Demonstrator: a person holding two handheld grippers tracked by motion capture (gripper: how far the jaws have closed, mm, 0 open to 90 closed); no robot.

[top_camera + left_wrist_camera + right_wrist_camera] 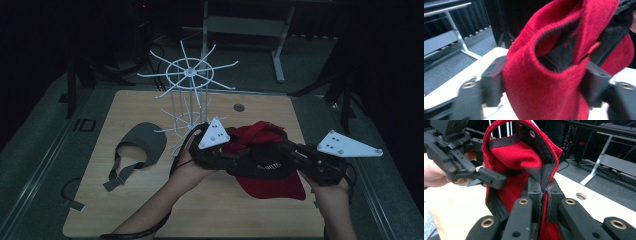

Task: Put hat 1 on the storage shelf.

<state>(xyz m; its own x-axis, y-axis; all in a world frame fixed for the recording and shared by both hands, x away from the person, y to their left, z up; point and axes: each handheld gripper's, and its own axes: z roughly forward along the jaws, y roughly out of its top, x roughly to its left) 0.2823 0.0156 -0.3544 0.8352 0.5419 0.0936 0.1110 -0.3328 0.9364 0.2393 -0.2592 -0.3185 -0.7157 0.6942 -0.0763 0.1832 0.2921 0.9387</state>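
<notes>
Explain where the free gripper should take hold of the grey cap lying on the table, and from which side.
Grip the grey cap at the rear rim of its crown, coming from above on the side facing the person. The crown lies domed and the strap trails loose toward the table's near edge, so the rim there probably gives the fingers a thin, firm edge.

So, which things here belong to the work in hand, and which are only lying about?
In the work:
- red cap
- left gripper, closing around its fabric
- right gripper, clamped on its edge

Lying about:
- grey cap
- white wire rack, perhaps used later
</notes>
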